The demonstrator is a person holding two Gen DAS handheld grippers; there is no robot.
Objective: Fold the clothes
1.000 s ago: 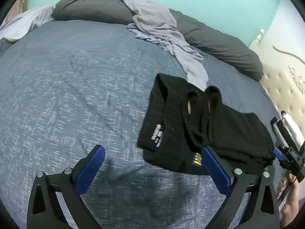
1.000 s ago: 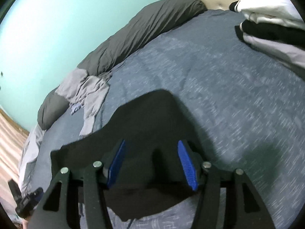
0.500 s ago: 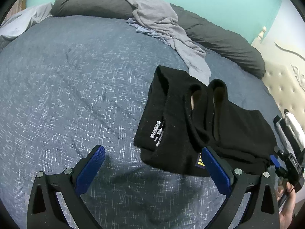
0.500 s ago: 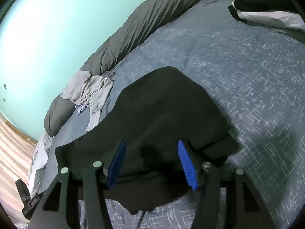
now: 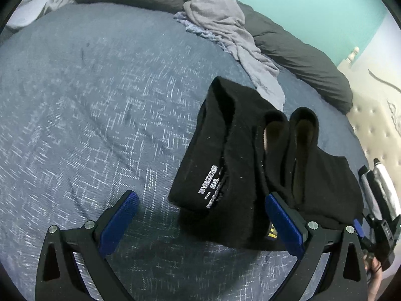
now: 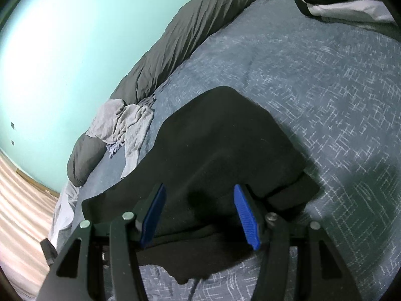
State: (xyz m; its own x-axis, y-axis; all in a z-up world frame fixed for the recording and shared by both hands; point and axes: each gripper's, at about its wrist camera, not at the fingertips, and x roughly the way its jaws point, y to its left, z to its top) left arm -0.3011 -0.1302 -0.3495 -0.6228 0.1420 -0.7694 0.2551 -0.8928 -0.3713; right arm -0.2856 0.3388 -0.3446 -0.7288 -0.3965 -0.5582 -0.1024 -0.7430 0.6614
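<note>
A bed covered in a blue-grey patterned spread (image 5: 82, 115) is filling both views, with a turquoise wall (image 6: 62, 45) standing behind it.

Nearest the left camera, the left claw (image 5: 200, 215) is hanging over the spread with its blue pads wide apart and nothing between them. Its right pad (image 5: 283, 225) is overlapping the near edge of a folded black garment (image 5: 240, 165) in the picture; whether it is touching the cloth cannot be told. The garment is lying on the spread in a thick bundle, white lettering showing on one fold and two rounded openings showing a pale lining. At the right edge, part of the other device and a few fingertips (image 5: 373, 268) are showing.

In the right view, the right claw (image 6: 200, 208) is sitting over the same black garment (image 6: 220, 135), its blue pads apart and dark cloth spreading between and beneath them. The pads are not pressing together on any fold.

Farther off, a crumpled grey garment (image 5: 225, 30) is lying across a long dark grey duvet roll (image 5: 300, 52) along the wall. A tufted cream headboard (image 5: 376, 125) is standing at the right, and in the right view a stack of black and grey-white clothes (image 6: 345, 5) is resting at the far corner.
</note>
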